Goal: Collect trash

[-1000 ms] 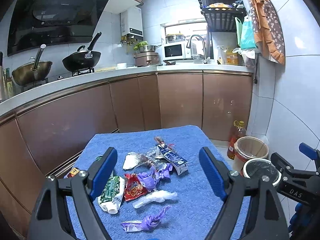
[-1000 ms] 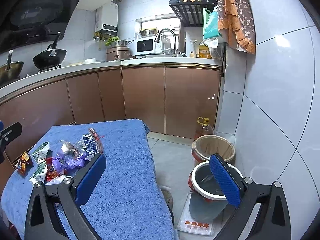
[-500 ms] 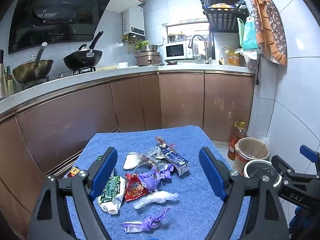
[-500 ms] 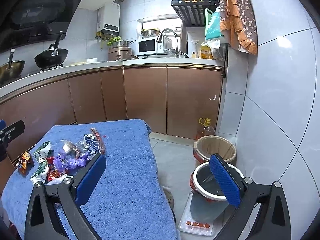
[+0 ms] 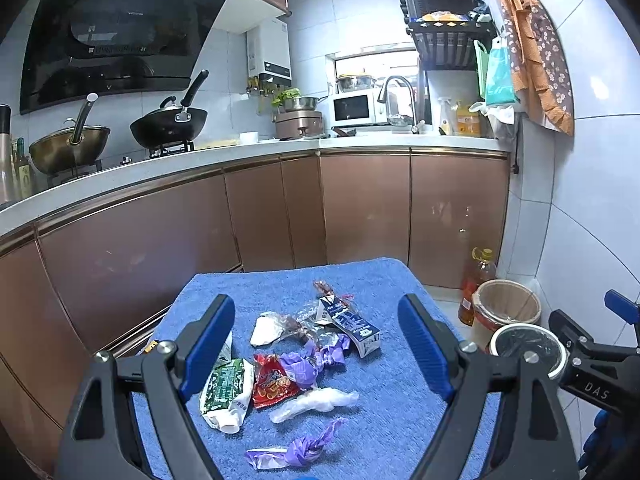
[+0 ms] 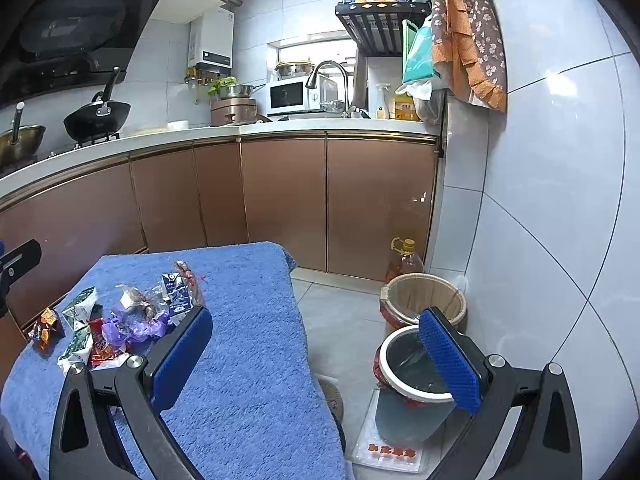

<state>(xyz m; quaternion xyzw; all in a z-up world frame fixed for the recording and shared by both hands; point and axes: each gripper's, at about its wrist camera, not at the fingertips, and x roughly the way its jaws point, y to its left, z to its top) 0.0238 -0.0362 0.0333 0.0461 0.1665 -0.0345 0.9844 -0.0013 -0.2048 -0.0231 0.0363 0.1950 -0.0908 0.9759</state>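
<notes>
left wrist view
left gripper [image 5: 316,346]: jaws spread wide and empty, ribbed blue pads on black frames; it hangs above the litter, touching none of it.
trash pile [image 5: 304,356]: crumpled wrappers heaped mid-cloth; overlaps make single pieces hard to part.
milk carton [image 5: 352,324]: flattened blue-and-white box at the far right of the pile.
green pouch [image 5: 226,388]: limp foil, its left edge hidden behind the left pad.
purple wrapper [image 5: 296,448]: twisted film, nearest piece, apart from the heap.
blue towel [image 5: 384,420]: nubby terry cloth covering the table; near edge cut off by the frame.
right gripper [image 5: 592,344]: only a black arm and blue tip show at the right edge.

right wrist view
right gripper [image 6: 316,352]: released, nothing between the blue pads; it sits over the towel's right edge, between pile and bins.
trash pile [image 6: 120,316]: on the far left part of the cloth, partly behind the left pad.
white-rimmed bin [image 6: 400,368]: round, dark inside, on the floor; right half hidden by the right pad.
tan bin [image 6: 424,296]: round, lined, just beyond it.
oil bottle [image 6: 404,262]: amber plastic, lower part hidden behind the tan bin.
</notes>
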